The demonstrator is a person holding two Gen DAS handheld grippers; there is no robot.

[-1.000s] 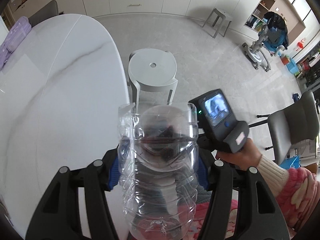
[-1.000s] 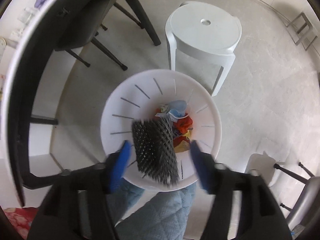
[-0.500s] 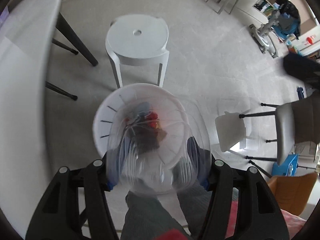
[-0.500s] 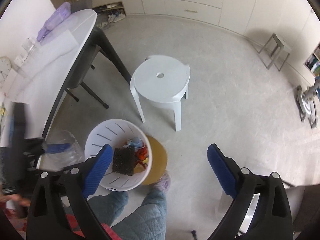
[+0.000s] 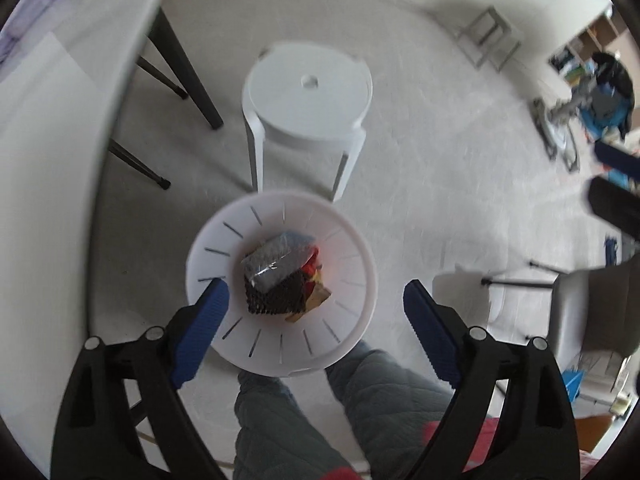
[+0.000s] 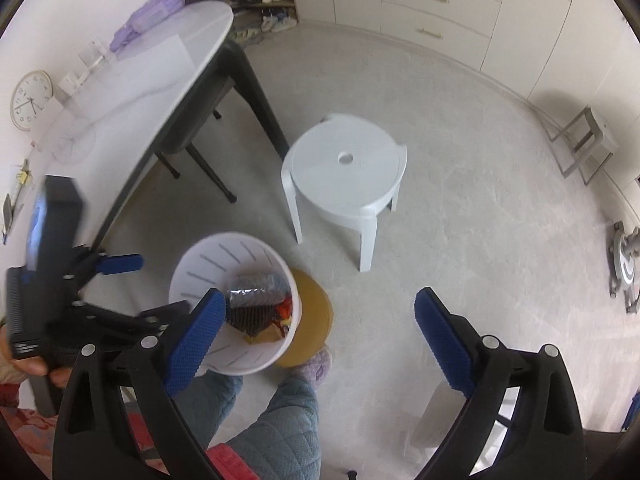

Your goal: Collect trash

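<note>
A white slotted bin (image 5: pixel 224 240) stands on the floor right under my left gripper (image 5: pixel 316 320). Its jaws are opening and nothing is between them. In the bin a clear crushed bottle (image 5: pixel 276 260) lies on a black mesh piece (image 5: pixel 276 304), with red and orange wrappers beside them. My right gripper (image 6: pixel 320 340) hangs higher and to the right of the bin (image 6: pixel 216 264), open and empty. From there the left gripper (image 6: pixel 164 284) shows over the bin's left rim, with a hand on its handle.
A white round stool (image 5: pixel 308 92) stands just past the bin. The white table (image 6: pixel 160 68) with dark legs is on the left. A brown round disc (image 6: pixel 316 320) lies beside the bin. The person's quilted trouser legs (image 5: pixel 380 400) and a slipper (image 6: pixel 316 364) are close by. A grey chair (image 5: pixel 592 312) stands right.
My left gripper came down over the bin and let go of the clear bottle, which now lies inside. My right gripper dropped the black mesh into the bin and rose away.
</note>
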